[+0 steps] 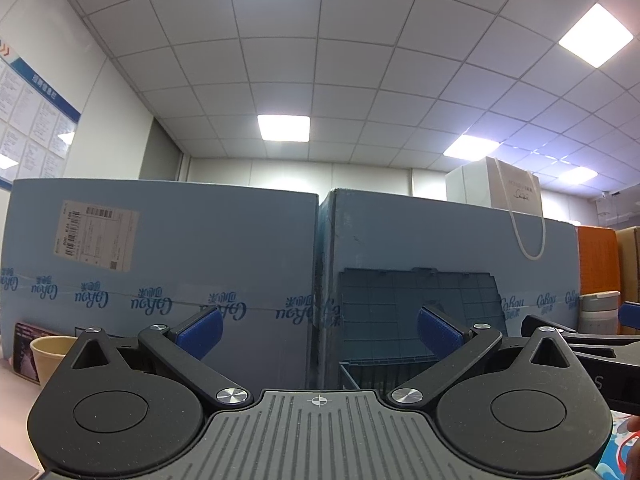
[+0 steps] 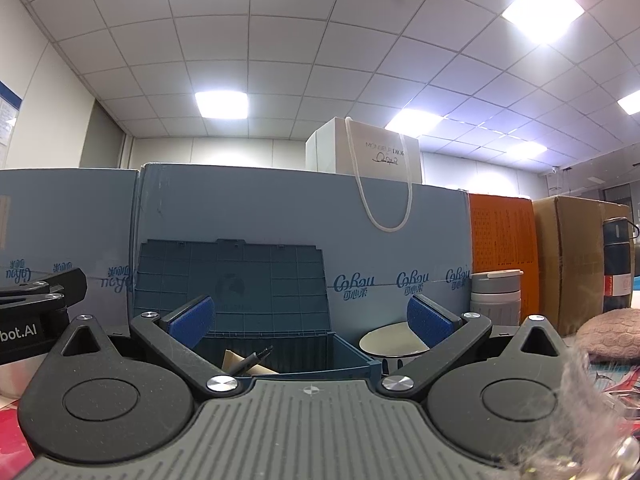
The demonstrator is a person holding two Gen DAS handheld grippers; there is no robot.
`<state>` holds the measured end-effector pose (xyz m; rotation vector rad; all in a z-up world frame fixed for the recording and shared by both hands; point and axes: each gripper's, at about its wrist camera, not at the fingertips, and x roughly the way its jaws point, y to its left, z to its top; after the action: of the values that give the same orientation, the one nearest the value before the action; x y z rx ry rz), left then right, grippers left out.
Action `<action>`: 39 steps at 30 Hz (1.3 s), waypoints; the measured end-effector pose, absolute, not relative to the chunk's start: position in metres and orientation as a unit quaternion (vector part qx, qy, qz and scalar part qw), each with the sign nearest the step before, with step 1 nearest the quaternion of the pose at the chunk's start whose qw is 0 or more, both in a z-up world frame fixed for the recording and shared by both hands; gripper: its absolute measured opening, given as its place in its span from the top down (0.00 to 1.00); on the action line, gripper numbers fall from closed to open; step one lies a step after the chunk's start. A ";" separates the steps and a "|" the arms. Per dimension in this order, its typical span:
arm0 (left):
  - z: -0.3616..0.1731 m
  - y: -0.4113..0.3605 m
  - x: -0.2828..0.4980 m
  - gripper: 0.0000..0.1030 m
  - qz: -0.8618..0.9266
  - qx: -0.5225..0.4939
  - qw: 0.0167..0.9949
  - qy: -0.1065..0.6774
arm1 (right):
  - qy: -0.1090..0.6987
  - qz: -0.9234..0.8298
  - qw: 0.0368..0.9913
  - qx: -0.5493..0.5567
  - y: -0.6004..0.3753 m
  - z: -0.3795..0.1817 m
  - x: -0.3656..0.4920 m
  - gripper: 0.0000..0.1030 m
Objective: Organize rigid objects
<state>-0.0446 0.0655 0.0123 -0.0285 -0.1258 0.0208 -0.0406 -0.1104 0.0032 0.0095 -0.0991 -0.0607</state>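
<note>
Holding both tools low and level, we see our left gripper (image 1: pixel 320 332) with its blue pads spread wide and nothing between them; our right gripper (image 2: pixel 316 320) is likewise spread apart and empty. Straight ahead of the right gripper stands a dark blue storage bin (image 2: pixel 280 352) with its ribbed lid (image 2: pixel 232 284) propped upright against the big blue cartons (image 2: pixel 280 208) behind it. Inside the bin we can make out a dark pen (image 2: pixel 254 358) lying tilted over a tan, paper-like piece (image 2: pixel 234 360) — the rest of the bin's contents is hidden by the gripper body.

Just right of the bin sits a cream-coloured bowl (image 2: pixel 388 342), partly behind the right finger. Farther right stand a grey lidded cup (image 2: pixel 496 300), an orange perforated panel (image 2: pixel 502 240), a brown cardboard box (image 2: pixel 576 256) and a dark bottle (image 2: pixel 618 264). A pink knitted cloth (image 2: pixel 608 336) lies on the surface at the right edge. A white paper bag (image 2: pixel 380 152) with rope handles rests on top of the cartons.

From the left wrist view the same bin (image 1: pixel 360 368) shows between the fingers, and a beige paper cup (image 1: pixel 46 354) stands at the far left — beside a dark card-like object we cannot identify.
</note>
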 end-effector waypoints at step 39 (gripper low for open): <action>0.012 0.064 -0.045 0.00 0.006 -0.010 0.998 -0.064 | -0.047 -0.031 0.998 0.006 -0.110 0.002 -0.041 0.00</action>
<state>-0.0449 0.0645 0.0116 -0.0210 -0.1275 0.0129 -0.0415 -0.1103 0.0021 0.0127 -0.0949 -0.0616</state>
